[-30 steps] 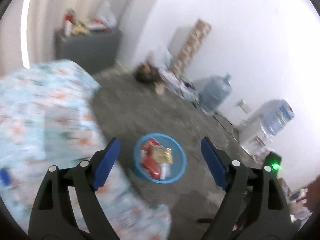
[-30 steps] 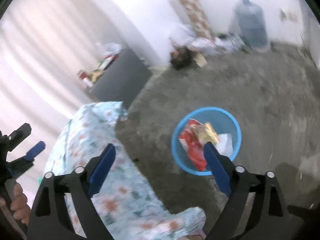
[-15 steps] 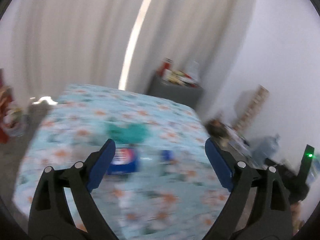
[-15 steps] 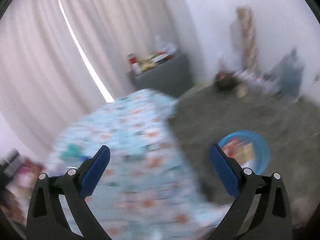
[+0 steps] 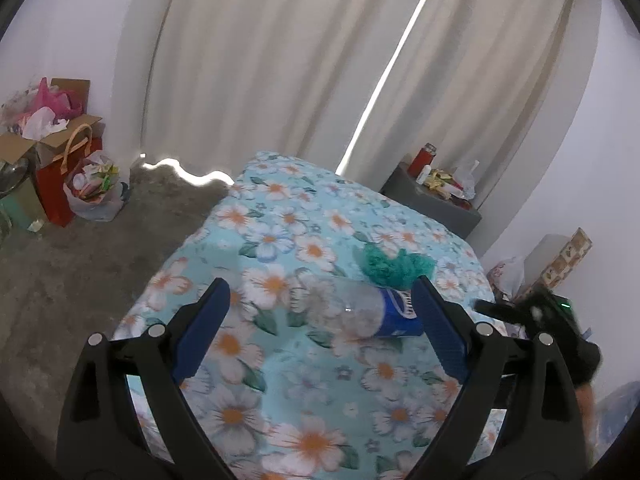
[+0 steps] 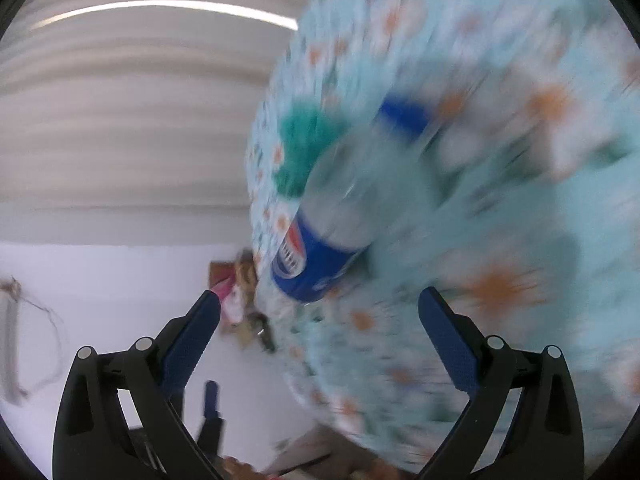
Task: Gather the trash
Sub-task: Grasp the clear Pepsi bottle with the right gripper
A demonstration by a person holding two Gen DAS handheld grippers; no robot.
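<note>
A clear plastic bottle with a blue label (image 5: pixel 372 312) lies on its side on the table with the flowered cloth (image 5: pixel 280 240). A crumpled teal wad (image 5: pixel 392 266) lies just behind it. My left gripper (image 5: pixel 320 328) is open and empty above the table, with the bottle near its right finger. My right gripper (image 6: pixel 320 320) is open and empty, rolled sideways, with the bottle (image 6: pixel 324 232) and the teal wad (image 6: pixel 300 152) just ahead of it; this view is blurred. The right gripper also shows in the left wrist view (image 5: pixel 536 320) at the table's right edge.
Cardboard boxes, a red bag and a plastic bag of litter (image 5: pixel 92 188) stand by the left wall. A grey cabinet (image 5: pixel 432 200) with jars stands behind the table by the curtains. The floor is grey concrete (image 5: pixel 80 272).
Both grippers have swung away from the blue bin on the floor and onto the table. The bottle and teal wad now lie close ahead. The right gripper has rolled sideways.
</note>
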